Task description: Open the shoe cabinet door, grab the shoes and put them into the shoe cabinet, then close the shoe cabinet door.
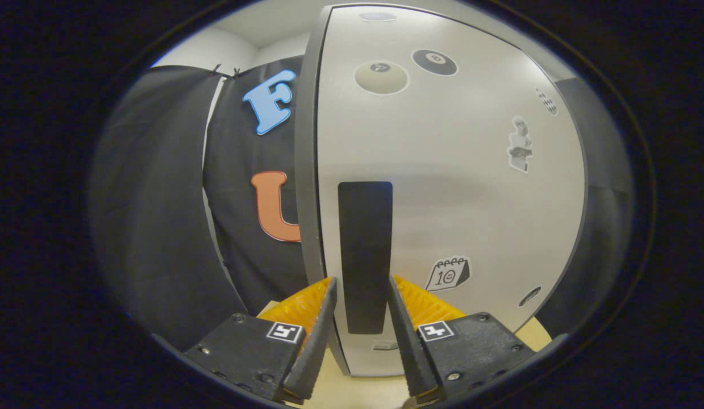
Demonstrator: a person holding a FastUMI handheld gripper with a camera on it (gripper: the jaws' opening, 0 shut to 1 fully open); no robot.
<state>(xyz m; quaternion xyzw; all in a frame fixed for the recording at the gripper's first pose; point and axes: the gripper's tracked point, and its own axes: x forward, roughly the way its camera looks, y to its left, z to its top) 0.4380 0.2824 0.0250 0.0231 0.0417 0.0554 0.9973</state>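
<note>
gripper view: tool [360,284] fingers flank door handle [365,250]; contact unclear.

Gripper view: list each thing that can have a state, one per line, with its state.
Door: upright, face towards the gripper; whether it is latched cannot be told.
Handle: dark vertical bar on the door, between the fingertips.
Gripper: open, one finger at each side of the handle.

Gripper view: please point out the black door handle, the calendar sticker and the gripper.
black door handle [365,255]: gripper view, middle of the strip.
calendar sticker [449,274]: gripper view, its centre.
gripper [360,287]: gripper view, midway between fingertips, fingers either side of the handle.
</note>
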